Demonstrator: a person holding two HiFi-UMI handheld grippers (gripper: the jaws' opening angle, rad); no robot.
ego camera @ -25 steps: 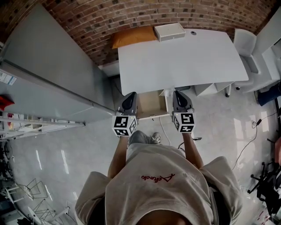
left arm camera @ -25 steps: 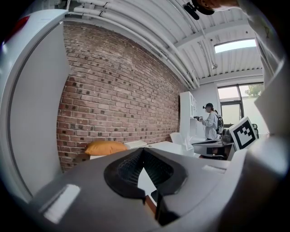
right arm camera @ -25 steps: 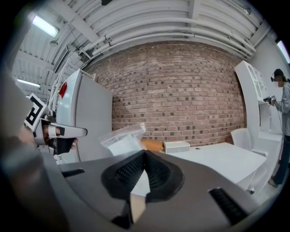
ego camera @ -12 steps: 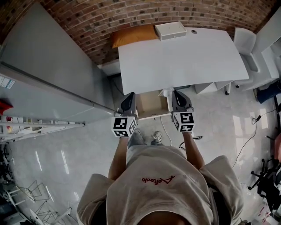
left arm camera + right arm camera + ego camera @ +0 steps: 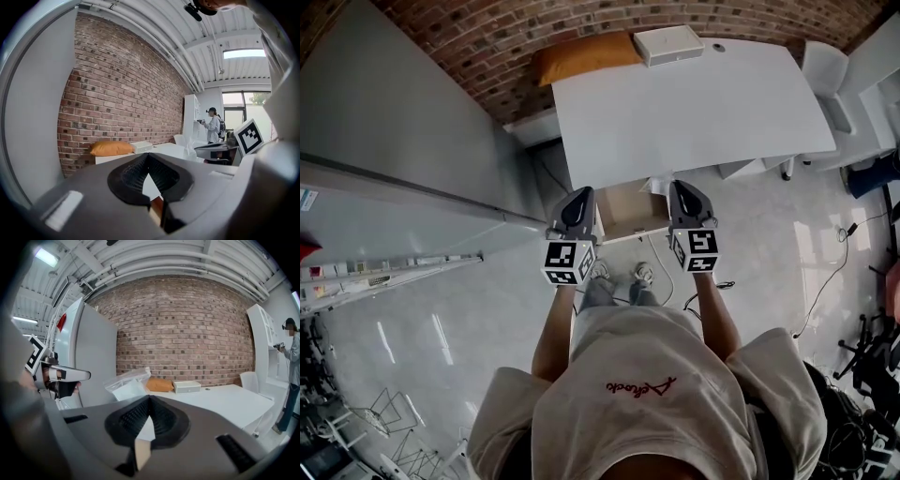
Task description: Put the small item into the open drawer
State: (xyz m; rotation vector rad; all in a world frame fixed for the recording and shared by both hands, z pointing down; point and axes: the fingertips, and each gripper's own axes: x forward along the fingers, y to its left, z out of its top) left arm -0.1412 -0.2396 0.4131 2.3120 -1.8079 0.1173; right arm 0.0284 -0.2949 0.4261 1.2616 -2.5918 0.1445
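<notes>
The clear bag (image 5: 124, 384) has stayed put while the person's feet (image 5: 643, 273) shifted; the right gripper (image 5: 150, 400) pinches its edge, jaws closed, with the open drawer (image 5: 628, 214) just left of it; the left gripper (image 5: 148, 158) is closed, empty; let go short of the drawer, the bag likely hits the floor (image 5: 487, 319)

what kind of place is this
Likely an office or loft-style workspace, going by the bare brick wall, the white desk with an open drawer under it, and the exposed pipes along the ceiling.
</notes>
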